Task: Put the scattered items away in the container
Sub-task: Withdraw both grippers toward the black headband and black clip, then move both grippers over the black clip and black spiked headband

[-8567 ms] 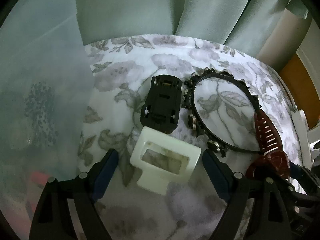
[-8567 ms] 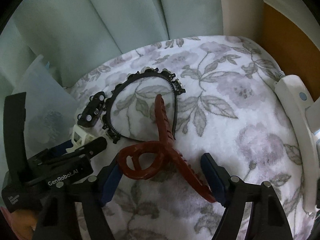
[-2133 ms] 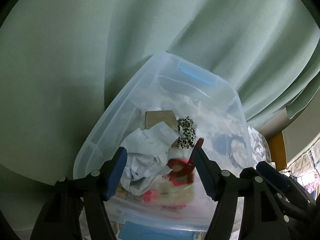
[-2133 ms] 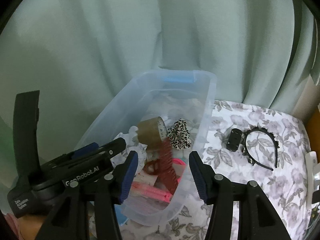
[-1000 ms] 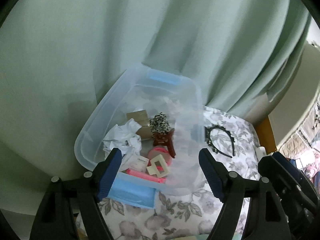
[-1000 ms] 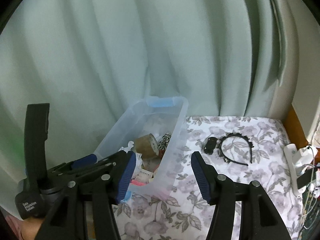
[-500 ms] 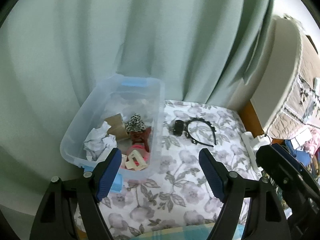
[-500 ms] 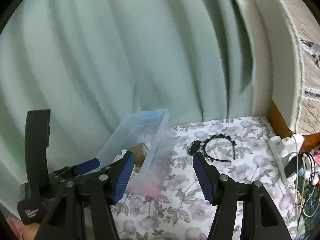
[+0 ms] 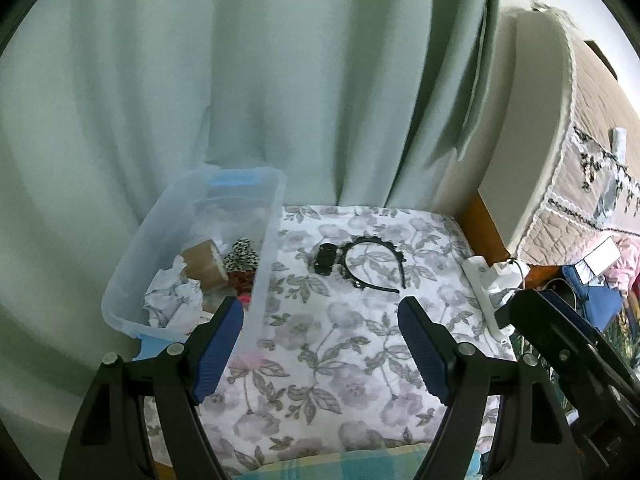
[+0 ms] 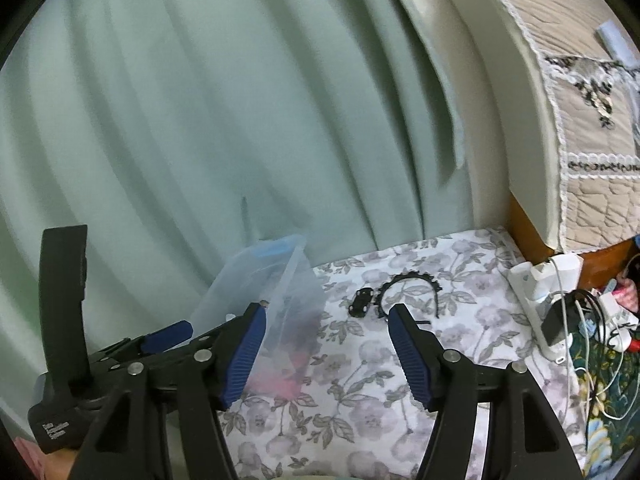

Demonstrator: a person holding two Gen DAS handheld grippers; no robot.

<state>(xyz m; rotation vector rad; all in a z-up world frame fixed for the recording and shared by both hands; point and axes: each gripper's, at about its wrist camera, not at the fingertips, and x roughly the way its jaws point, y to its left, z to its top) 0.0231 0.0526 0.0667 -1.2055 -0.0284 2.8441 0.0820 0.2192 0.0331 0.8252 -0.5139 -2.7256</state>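
Observation:
A clear plastic bin point(image 9: 264, 256) with blue handles stands at the left of the flowered surface point(image 9: 320, 344); it also shows in the right wrist view point(image 10: 296, 280). Inside lie crumpled paper point(image 9: 172, 292), a tape roll point(image 9: 202, 266), a leopard scrunchie point(image 9: 240, 260) and a dark red clip point(image 9: 240, 278). A black toy car point(image 9: 325, 258) and a black studded headband point(image 9: 376, 264) lie on the cloth right of the bin; both also show in the right wrist view, car point(image 10: 360, 302) and headband point(image 10: 412, 286). My left gripper point(image 9: 320, 350) and right gripper point(image 10: 326, 350) are open, empty, high and well back from them.
A green curtain point(image 9: 280, 80) hangs behind the bin. A white power strip point(image 9: 486, 292) with plugs and cables lies along the right edge. A cream headboard point(image 9: 528, 140) and quilted bed stand at the right. The left gripper's body shows in the right wrist view point(image 10: 64, 320).
Both grippers have pulled up and back from the bin, open and empty. The cream clip and the dark red clip, earlier on the cloth, now lie in the bin.

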